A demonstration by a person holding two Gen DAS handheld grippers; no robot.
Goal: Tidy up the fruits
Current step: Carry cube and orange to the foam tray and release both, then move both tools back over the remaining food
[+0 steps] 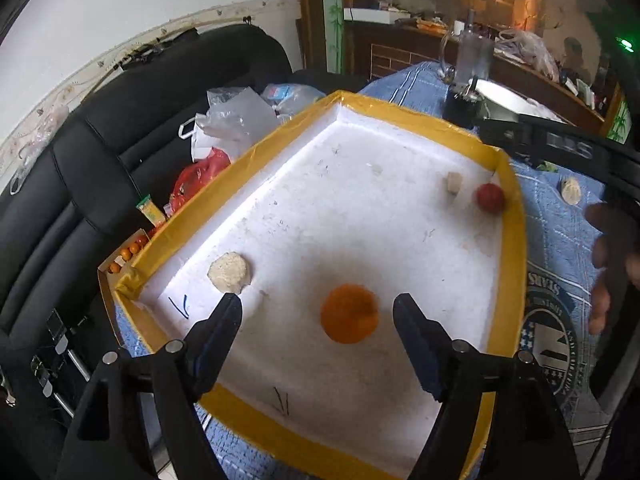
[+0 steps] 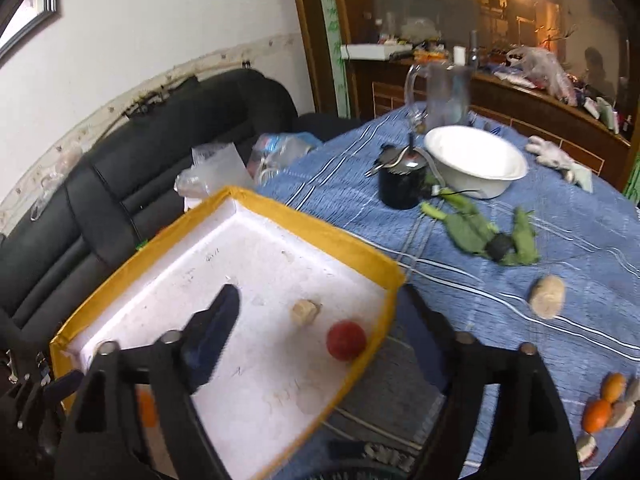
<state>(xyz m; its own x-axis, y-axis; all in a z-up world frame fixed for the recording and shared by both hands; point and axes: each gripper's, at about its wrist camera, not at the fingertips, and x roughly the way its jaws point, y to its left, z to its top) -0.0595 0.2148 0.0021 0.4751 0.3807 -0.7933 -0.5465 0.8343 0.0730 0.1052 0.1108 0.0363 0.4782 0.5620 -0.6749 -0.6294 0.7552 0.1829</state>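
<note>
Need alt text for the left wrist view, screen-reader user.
The open left gripper hovers over an orange fruit in a yellow-rimmed white tray. Also inside: a red fruit and two pale pieces, on a blue cloth.

A black leather sofa [image 2: 132,168] stands against the white wall, with crumpled clear plastic bags [image 1: 236,116] and a red plastic bag [image 1: 200,176] on its seat. On the blue striped tablecloth [image 2: 520,288] sit a white ceramic bowl [image 2: 476,160], a black cylindrical cup [image 2: 400,184] just beside it, and a clear glass pitcher [image 2: 440,92] behind them. A white glove [image 2: 552,154] lies near the table's far edge.
</note>
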